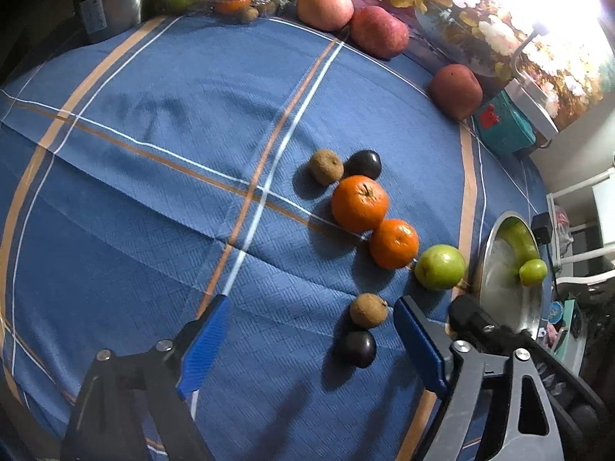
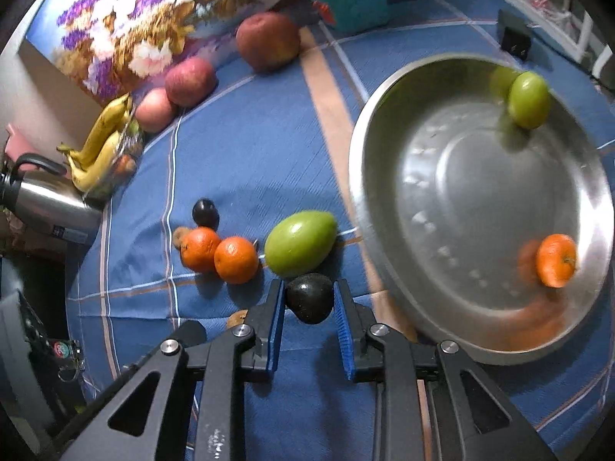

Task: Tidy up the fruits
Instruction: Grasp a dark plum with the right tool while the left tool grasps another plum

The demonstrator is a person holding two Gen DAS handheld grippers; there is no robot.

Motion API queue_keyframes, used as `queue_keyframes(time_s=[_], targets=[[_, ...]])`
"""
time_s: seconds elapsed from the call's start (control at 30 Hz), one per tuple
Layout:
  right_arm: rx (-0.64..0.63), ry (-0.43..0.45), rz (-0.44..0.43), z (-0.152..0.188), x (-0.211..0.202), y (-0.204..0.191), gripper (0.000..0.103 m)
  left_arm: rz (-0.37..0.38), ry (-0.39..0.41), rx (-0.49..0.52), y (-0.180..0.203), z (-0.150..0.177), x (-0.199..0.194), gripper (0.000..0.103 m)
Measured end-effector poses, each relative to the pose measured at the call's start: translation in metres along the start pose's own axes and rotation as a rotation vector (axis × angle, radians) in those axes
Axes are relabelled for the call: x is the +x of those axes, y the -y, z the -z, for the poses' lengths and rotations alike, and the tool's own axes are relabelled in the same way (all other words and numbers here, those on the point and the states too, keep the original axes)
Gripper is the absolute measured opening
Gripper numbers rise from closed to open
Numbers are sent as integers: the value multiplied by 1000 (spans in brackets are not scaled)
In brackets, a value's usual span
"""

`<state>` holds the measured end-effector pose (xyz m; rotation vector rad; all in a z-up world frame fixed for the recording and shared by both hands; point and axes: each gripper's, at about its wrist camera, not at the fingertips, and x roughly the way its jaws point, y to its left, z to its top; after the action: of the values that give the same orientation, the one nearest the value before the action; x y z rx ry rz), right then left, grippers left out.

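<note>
Right tongs (image 2: 309,303) bracket a dark plum (image 2: 310,298), both blue pads at its flanks; contact looks made or very nearly so, so I read this as a grip just forming rather than a carry. Left tongs (image 1: 311,330) stand wide open over the blue checked cloth (image 1: 153,192), holding nothing; a brown kiwi (image 1: 368,309) and what seems to be that same plum lie between their pads in that view.

Step in hand, as judged: gathering loose fruit into the steel bowl (image 2: 384,123), which already holds a small green fruit (image 2: 529,99) and an orange (image 2: 556,260). The bowl's image is smeared, so exact rim position is uncertain.

Next move would call for a firm close, a lift high enough to clear the bowl's near rim, then a swing right and release over the basin.

Room and edges:
- Large green fruit (image 2: 300,243) sits just beyond the plum, close enough to be nudged on the lift.
- Two oranges (image 2: 219,255) lie touching, left of the green fruit; a second plum (image 2: 205,213) and kiwi behind them.
- Bowl rim lies just beside the right pad; little slack on that side.
- Open cloth to the left and near side.
- Apples (image 2: 190,81), bananas (image 2: 98,146) and a steel kettle (image 2: 46,199) line the far edge of the worktop, well apart.
</note>
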<state>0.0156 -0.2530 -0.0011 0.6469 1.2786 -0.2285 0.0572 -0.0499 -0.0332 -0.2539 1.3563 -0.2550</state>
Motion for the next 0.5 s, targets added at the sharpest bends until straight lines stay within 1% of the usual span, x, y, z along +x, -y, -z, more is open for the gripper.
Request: queue_keyframes(time_s=[0.1, 0.17, 0.2, 0.3, 0.33, 0.4, 0.47, 0.5], targets=[[12, 18, -5, -1, -11, 5, 27, 27, -24, 25, 8, 5, 4, 82], [13, 23, -2, -1, -13, 6, 27, 31, -44, 49, 16, 8, 10, 77], [13, 26, 2, -1, -14, 7, 27, 29, -51, 57, 19, 10, 12, 75], [13, 28, 0, -1, -15, 5, 27, 25, -84, 82, 27, 14, 23, 65], [13, 30, -1, -1, -15, 5, 27, 26, -97, 90, 30, 16, 27, 60], [9, 33, -4, -1, -17, 5, 27, 22, -113, 105, 33, 18, 32, 57], [8, 34, -5, -1, -18, 5, 27, 11, -120, 122, 38, 21, 36, 52], [8, 35, -6, -1, -18, 5, 27, 2, -119, 131, 41, 22, 38, 51]])
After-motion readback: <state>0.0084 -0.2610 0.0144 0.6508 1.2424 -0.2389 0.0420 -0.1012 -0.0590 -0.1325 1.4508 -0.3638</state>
